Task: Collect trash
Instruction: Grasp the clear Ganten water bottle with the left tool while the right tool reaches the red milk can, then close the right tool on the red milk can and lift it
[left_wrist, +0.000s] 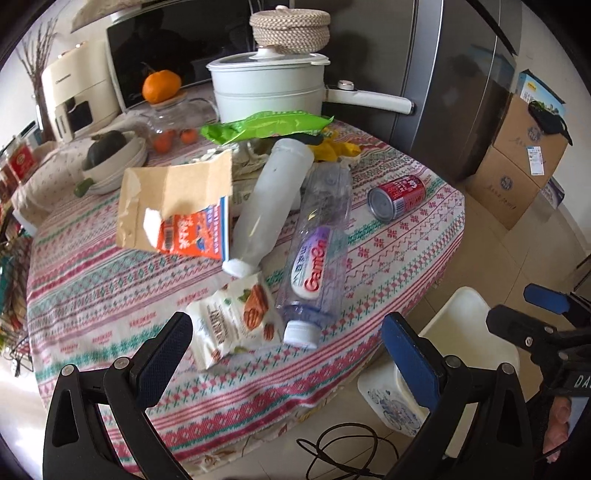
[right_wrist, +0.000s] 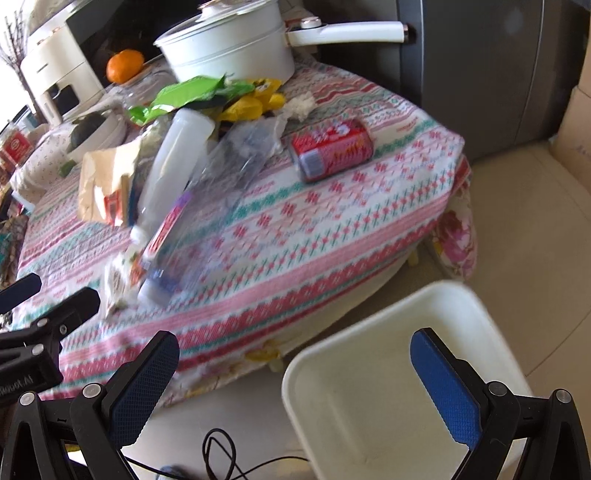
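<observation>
1. Trash lies scattered on the patterned tablecloth (left_wrist: 110, 280): a snack wrapper (left_wrist: 236, 325), a clear water bottle (left_wrist: 317, 254), a frosted bottle (left_wrist: 269, 206), a torn paper packet (left_wrist: 177, 206) and a red can (left_wrist: 397, 197).
2. Left gripper (left_wrist: 286, 360) hovers just short of the table's near edge, jaws wide apart and empty. The snack wrapper sits straight ahead between its finger lines, nearer than anything else.
3. Beside the wrapper, the water bottle runs with its long axis almost directly away from the jaws, white cap toward the gripper, base pointing to the far side.
4. Right gripper (right_wrist: 295, 373) is also spread apart and empty, hanging over the white bin (right_wrist: 369, 387) on the floor, off the table's near-right edge.
5. In my judgement the left hand is nearer the wrapper and bottle; the can lies apart to the right, on its side, with its long axis crosswise.
</observation>
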